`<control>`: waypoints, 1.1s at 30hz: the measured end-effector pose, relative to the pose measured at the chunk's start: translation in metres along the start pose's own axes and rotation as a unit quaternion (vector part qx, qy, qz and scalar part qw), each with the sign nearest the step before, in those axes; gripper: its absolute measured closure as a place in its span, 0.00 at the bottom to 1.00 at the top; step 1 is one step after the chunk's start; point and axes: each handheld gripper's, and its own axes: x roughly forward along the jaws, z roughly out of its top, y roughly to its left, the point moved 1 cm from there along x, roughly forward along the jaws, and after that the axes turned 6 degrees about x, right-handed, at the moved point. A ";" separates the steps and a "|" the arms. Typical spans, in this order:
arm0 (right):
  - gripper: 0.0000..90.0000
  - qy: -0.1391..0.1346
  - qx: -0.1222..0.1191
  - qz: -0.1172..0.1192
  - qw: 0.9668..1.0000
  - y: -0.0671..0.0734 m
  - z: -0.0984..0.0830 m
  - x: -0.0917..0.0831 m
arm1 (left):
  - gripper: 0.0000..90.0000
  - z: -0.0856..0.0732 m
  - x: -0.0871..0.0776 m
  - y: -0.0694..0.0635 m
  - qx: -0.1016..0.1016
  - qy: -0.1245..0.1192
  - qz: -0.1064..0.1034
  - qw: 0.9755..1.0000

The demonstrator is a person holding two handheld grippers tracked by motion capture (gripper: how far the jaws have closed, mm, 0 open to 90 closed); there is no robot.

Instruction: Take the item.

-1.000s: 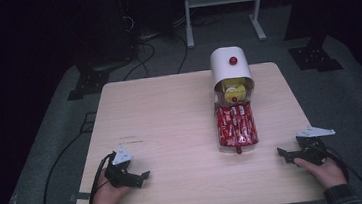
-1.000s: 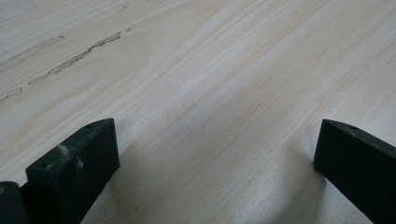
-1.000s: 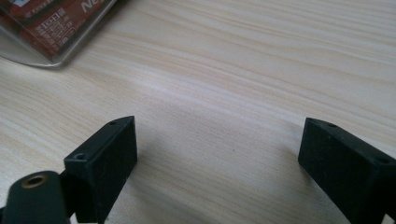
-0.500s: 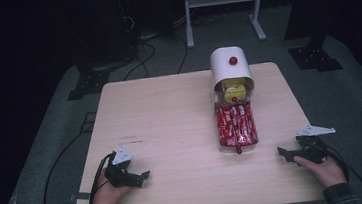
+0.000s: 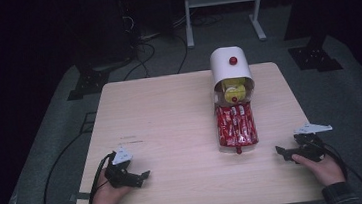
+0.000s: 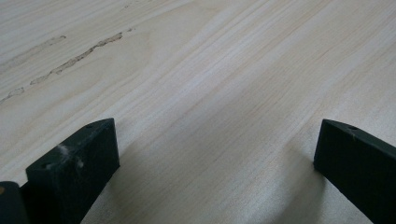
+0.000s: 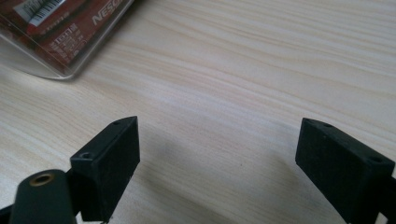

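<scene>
The left gripper (image 5: 143, 175) rests at the near left of the wooden table (image 5: 170, 113), jaws spread wide over bare wood. The right gripper (image 5: 280, 151) lies at the near right edge, jaws equally wide and empty. Between them, nearer the right one, lies a clear tray of red packets (image 5: 235, 125) below a white dispenser (image 5: 230, 67).

In your right gripper view the clear tray (image 7: 65, 42) of red packets (image 7: 70, 18) runs off the top-left corner, its print cut short. The yellow thing (image 5: 233, 89) under the white cover (image 5: 228, 67) (perhaps a tub) stays half hidden.
</scene>
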 end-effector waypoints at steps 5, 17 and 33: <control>0.14 -0.004 0.007 0.004 1.000 -0.001 0.004 -0.001 | 0.00 0.000 0.000 0.000 0.000 0.000 0.000 1.000; 0.14 -0.022 0.000 0.006 1.000 0.001 0.018 -0.003 | 0.00 0.000 0.001 0.000 -0.001 -0.002 0.000 1.000; 0.14 -0.037 0.002 0.019 0.999 0.002 0.031 -0.006 | 0.00 0.001 0.001 0.000 0.000 0.000 0.000 1.000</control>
